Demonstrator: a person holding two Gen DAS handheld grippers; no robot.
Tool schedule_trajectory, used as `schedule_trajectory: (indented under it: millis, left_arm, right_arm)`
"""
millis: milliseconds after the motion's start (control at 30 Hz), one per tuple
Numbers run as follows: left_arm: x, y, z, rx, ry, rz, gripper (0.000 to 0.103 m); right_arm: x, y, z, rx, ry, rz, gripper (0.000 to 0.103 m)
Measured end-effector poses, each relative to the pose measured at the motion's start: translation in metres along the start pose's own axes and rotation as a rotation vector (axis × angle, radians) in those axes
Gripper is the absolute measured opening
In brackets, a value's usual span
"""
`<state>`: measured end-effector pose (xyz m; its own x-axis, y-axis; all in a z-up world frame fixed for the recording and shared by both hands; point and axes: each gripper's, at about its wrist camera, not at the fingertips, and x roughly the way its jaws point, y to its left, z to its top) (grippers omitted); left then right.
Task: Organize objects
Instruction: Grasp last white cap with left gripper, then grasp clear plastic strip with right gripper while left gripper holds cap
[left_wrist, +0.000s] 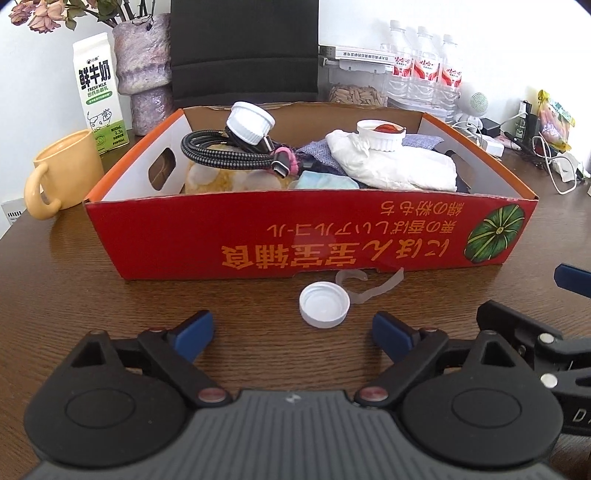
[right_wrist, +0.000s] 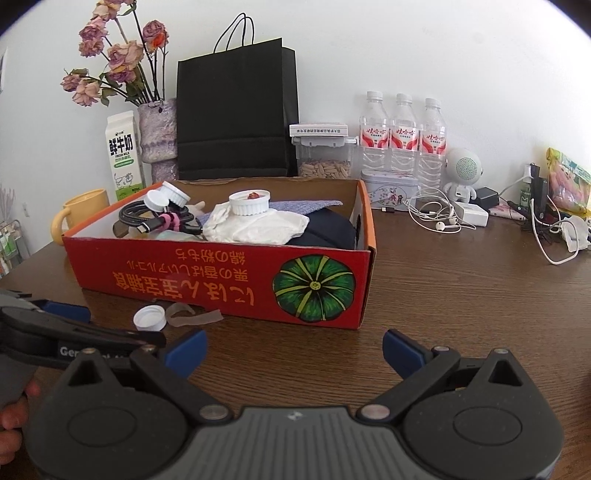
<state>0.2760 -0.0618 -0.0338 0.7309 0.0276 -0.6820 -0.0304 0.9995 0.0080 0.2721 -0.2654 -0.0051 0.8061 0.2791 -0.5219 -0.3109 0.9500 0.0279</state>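
Bottle cap (left_wrist: 324, 304), light, stiff and slippery, lies open-side up just before the red box (left_wrist: 295, 236); left gripper (left_wrist: 293, 330) jaws wide, empty, should pinch its ribbed rim

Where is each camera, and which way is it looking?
Left wrist: sits on the left gripper, looking forward and down at the white cap before the red box; its own open fingers show, the right gripper at the edge.
Right wrist: sits on the right gripper, facing the box's pumpkin end; its open fingers, the left gripper and a hand show.
Shared: box, cap, milk carton, bottles.
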Motion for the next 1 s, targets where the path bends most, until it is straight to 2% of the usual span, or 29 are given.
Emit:
schedule_trajectory:
  millis: [100, 133, 167, 233, 467, 700, 1000]
  left_arm:
    - [-0.001, -0.003, 0.001, 0.013, -0.018, -0.005, 0.077]
    - [-0.002, -0.003, 0.001, 0.015, -0.024, -0.007, 0.066]
    - [-0.003, -0.003, 0.001, 0.018, -0.032, -0.012, 0.049]
    - [-0.005, -0.003, 0.001, 0.017, -0.042, -0.032, 0.029]
    - [-0.011, -0.001, 0.0, 0.008, -0.056, -0.058, 0.029]
    - [-0.019, 0.015, -0.002, -0.015, -0.076, -0.053, 0.029]
    - [-0.025, 0.058, -0.002, -0.043, -0.094, -0.033, 0.029]
  right_arm:
    - [0.001, 0.002, -0.001, -0.006, 0.004, -0.006, 0.102]
    - [0.001, 0.002, -0.001, -0.006, 0.005, -0.007, 0.102]
    - [0.001, 0.002, -0.001, -0.006, 0.006, -0.008, 0.102]
    - [0.002, 0.003, -0.001, -0.007, 0.007, -0.009, 0.102]
    - [0.004, 0.005, -0.002, -0.013, 0.011, -0.01, 0.102]
    - [0.003, 0.009, -0.001, -0.014, -0.006, 0.01, 0.101]
    - [0.018, 0.051, 0.005, -0.048, 0.013, 0.037, 0.1]
